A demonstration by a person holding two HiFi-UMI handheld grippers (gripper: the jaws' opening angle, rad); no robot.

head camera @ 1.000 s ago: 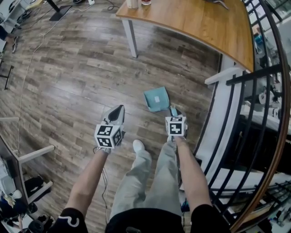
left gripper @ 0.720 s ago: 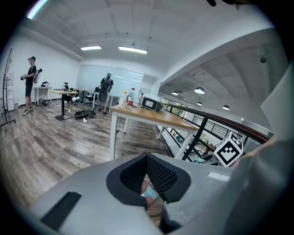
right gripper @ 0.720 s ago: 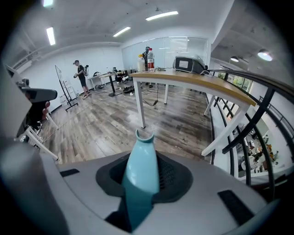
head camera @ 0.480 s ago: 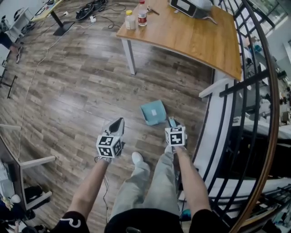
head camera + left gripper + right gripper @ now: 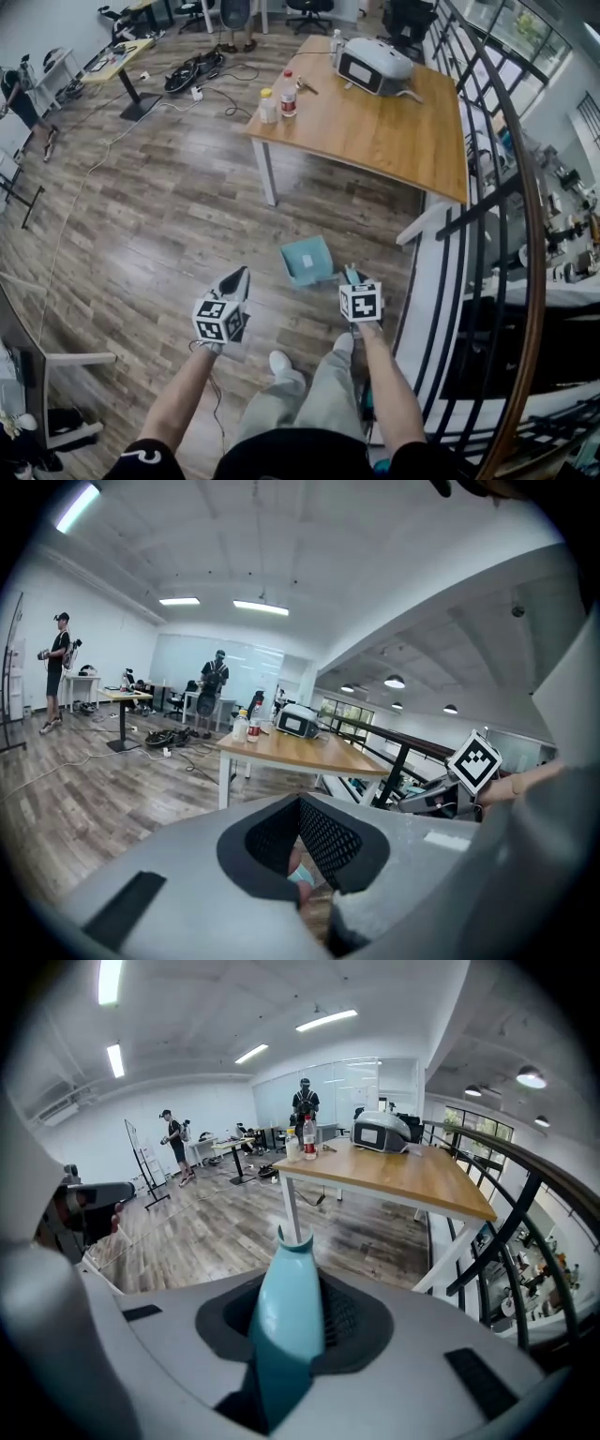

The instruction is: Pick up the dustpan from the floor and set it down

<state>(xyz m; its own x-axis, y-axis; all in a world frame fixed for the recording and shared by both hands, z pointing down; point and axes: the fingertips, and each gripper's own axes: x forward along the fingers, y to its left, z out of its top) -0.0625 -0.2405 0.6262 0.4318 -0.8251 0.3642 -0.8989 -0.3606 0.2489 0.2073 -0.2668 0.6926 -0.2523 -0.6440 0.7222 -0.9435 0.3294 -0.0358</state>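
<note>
The teal dustpan [image 5: 307, 260] hangs above the wooden floor, its pan out ahead of my right gripper [image 5: 353, 277]. That gripper is shut on the dustpan's teal handle [image 5: 287, 1309], which stands between the jaws in the right gripper view and hides the pan. My left gripper [image 5: 235, 280] is level with it to the left, apart from the dustpan. Its jaws come to a closed point with nothing held. In the left gripper view a sliver of teal shows below my left gripper [image 5: 302, 862].
A wooden table [image 5: 394, 141] with bottles [image 5: 268, 105] and a white device [image 5: 373, 66] stands ahead. A black railing [image 5: 514, 225] curves along the right. Cables [image 5: 192, 73] lie on the floor at the far left. The person's legs and white shoe [image 5: 280, 365] are below the grippers.
Both grippers have risen, and the dustpan has come up off the floor with the right one. The head view has tilted up, so more of the table shows.
</note>
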